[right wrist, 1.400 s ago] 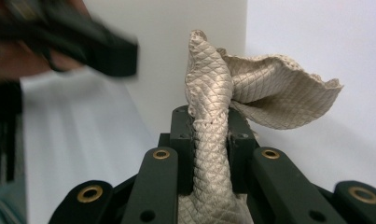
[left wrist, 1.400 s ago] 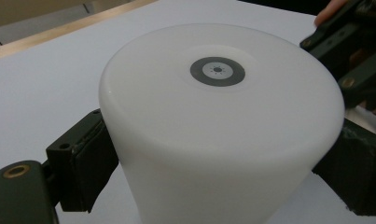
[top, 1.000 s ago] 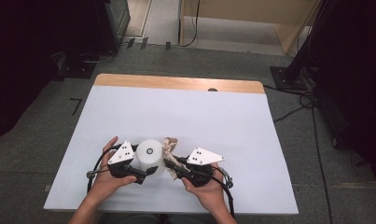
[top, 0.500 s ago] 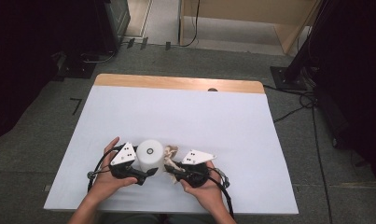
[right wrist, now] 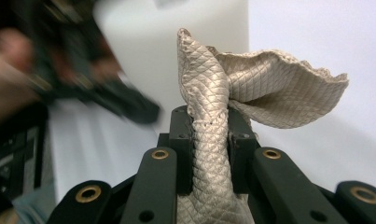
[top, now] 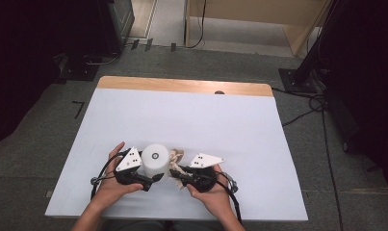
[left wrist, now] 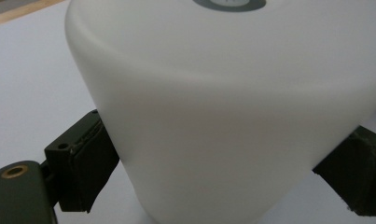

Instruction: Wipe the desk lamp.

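Observation:
A white cylindrical container (top: 155,159) stands upright near the table's front edge. My left gripper (top: 154,177) is shut on it, the pads (left wrist: 90,163) pressing both sides of the white wall (left wrist: 232,107) low down. My right gripper (top: 175,176) is shut on a beige quilted cloth (top: 176,155), just right of the container. In the right gripper view the cloth (right wrist: 251,84) rises from between the jaws of that gripper (right wrist: 210,126), close against the container (right wrist: 176,46). The left gripper (right wrist: 106,93) is blurred beyond it.
The white table (top: 206,120) has a wooden far edge (top: 182,85) with a small dark hole (top: 219,92). Black stands (top: 297,77) and cables (top: 316,103) lie on the grey floor around it. Both hands rest at the table's front edge.
My right gripper has sunk a little with the cloth, which now sits lower beside the container. The left gripper and the container have kept still.

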Tool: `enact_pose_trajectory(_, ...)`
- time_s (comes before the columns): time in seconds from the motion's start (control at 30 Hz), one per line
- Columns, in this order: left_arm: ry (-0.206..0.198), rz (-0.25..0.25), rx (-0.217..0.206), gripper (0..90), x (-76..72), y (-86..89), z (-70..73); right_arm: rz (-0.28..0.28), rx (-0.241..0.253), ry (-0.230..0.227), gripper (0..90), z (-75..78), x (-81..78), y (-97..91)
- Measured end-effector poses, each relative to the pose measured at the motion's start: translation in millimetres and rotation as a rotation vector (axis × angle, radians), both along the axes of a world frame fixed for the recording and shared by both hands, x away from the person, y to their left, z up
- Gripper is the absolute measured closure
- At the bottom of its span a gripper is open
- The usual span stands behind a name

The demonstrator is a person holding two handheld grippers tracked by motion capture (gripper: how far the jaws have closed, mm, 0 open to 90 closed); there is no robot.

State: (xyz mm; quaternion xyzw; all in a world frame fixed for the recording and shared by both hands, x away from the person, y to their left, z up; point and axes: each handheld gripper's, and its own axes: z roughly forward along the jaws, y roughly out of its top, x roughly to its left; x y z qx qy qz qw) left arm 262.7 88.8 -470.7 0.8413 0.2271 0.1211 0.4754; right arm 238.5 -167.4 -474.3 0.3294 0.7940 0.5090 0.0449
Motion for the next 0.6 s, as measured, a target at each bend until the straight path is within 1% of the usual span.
enact_pose_trajectory(0.03,-0.001,0.000,0.001,7.8,-0.1,-0.1,0.0,-0.006,-0.020,0.020,77.1,-5.6,1.6,1.3)
enact_pose_trajectory(0.1,0.000,0.001,0.000,7.8,-0.1,-0.1,-0.1,-0.009,-0.053,0.042,77.1,-11.9,3.3,3.2)
enact_pose_trajectory(0.17,0.001,0.001,-0.001,7.8,0.1,0.0,-0.2,-0.010,-0.049,0.026,77.0,-9.3,1.9,3.4)
enact_pose_trajectory(0.2,0.002,0.002,-0.001,7.7,0.2,0.0,-0.3,-0.009,-0.039,0.019,77.0,-6.9,1.1,2.8)
enact_pose_trajectory(0.23,0.002,0.002,-0.001,7.8,0.2,0.0,-0.3,-0.010,-0.018,-0.002,77.0,-3.2,0.5,1.4)
enact_pose_trajectory(0.27,0.000,0.002,0.000,7.7,0.1,-0.2,-0.3,-0.015,0.009,-0.008,77.0,1.7,-0.8,-0.7)
enact_pose_trajectory(0.33,-0.001,0.002,0.003,7.8,0.0,-0.3,-0.3,-0.023,0.075,-0.048,77.0,12.9,-2.5,-5.1)
enact_pose_trajectory(0.4,0.000,0.003,0.003,7.8,-0.2,-0.5,-0.4,-0.022,0.096,-0.071,76.9,18.6,-3.4,-6.6)
enact_pose_trajectory(0.43,-0.001,0.004,0.003,7.8,-0.2,-0.5,-0.4,-0.020,0.089,-0.074,76.9,18.8,-3.3,-6.0)
enact_pose_trajectory(0.5,0.000,0.004,0.003,7.7,-0.2,-0.6,-0.6,-0.019,0.077,-0.065,76.8,14.3,-1.6,-5.2)
enact_pose_trajectory(0.6,-0.001,0.006,0.000,7.8,-0.3,-0.8,-1.2,-0.022,0.037,0.001,76.5,-0.8,4.3,-3.3)
